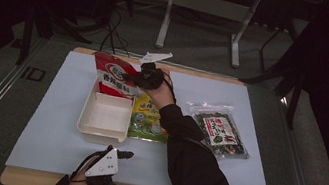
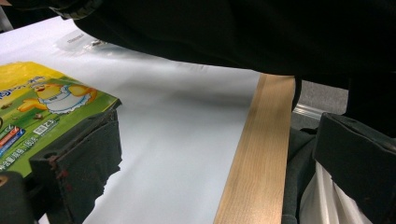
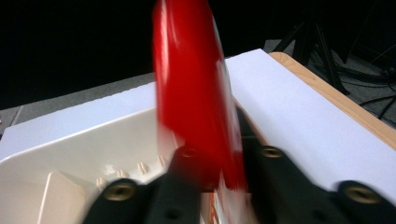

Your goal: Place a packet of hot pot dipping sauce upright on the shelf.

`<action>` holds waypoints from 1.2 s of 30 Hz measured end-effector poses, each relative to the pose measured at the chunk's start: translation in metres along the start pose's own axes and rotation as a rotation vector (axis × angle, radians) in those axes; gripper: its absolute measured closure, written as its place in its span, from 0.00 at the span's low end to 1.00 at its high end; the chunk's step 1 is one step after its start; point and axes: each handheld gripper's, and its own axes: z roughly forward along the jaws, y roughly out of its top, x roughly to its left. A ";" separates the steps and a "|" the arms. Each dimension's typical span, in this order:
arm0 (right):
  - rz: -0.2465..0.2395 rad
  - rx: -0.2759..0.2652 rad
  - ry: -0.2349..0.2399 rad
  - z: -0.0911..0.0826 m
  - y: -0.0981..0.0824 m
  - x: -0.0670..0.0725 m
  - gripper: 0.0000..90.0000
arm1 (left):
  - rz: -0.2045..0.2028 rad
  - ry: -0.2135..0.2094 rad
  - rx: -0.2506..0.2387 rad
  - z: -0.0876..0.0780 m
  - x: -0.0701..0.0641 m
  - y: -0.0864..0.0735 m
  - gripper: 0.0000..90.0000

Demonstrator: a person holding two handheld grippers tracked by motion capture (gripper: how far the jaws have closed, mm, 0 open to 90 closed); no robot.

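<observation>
I hold the red bag [image 1: 113,76] upright by its right edge in my right gripper [image 1: 130,77], jaws pinched on it over the tray's [image 1: 101,130] far end, ready to drop in. My left gripper [image 1: 131,173] waits near, jaws apart and empty.

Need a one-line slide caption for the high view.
Right hand-held gripper lowers a red packet into the cream tray; left hand-held gripper waits at the table's near edge.
</observation>
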 end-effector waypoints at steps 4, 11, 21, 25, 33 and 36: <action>0.003 0.012 -0.002 -0.002 -0.001 0.000 0.85 | 0.000 0.000 -0.001 0.000 0.000 0.000 0.03; -0.007 0.026 -0.005 -0.012 -0.003 0.002 0.74 | 0.003 0.001 0.002 0.001 0.002 0.000 0.03; -0.009 0.031 -0.034 -0.042 -0.007 0.006 0.65 | 0.003 0.007 0.006 0.003 0.003 0.000 0.03; -0.013 0.026 -0.043 -0.056 -0.014 0.008 0.62 | 0.002 0.008 0.008 0.003 0.004 0.000 0.03; 0.001 0.020 -0.075 -0.091 -0.033 0.006 0.59 | 0.003 0.009 0.006 0.005 0.004 0.001 0.03; 0.006 0.009 -0.087 -0.108 -0.042 0.007 0.58 | -0.003 0.010 0.005 0.005 0.004 0.001 0.03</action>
